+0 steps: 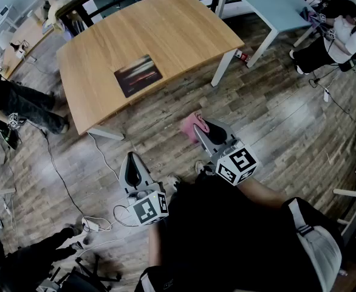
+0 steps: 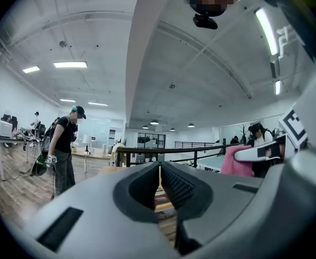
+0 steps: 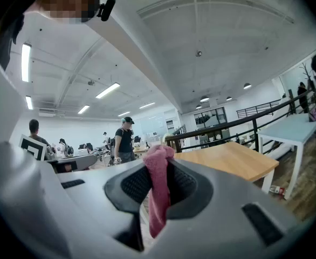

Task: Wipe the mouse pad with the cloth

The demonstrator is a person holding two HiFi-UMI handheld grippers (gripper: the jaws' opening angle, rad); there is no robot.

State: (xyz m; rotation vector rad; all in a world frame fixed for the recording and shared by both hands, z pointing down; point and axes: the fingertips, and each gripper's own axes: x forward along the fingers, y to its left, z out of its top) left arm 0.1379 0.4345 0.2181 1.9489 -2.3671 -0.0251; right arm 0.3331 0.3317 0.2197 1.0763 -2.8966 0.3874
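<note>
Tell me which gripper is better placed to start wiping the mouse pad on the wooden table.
Right. The right gripper is shut on the pink cloth; the left gripper is shut on nothing. Both hang over the floor, short of the table and mouse pad.

Smooth pale wood desk (image 1: 172,32); dark matt mouse pad (image 1: 138,75); soft pink fabric cloth (image 3: 159,193); grey-brown wood-plank floor (image 1: 287,111).

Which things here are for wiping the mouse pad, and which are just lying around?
For the job:
pink cloth, pinched in the right gripper
mouse pad, on the wooden table

Just lying about:
pale blue table
cable and power strip on the floor
left gripper, shut and empty
</note>
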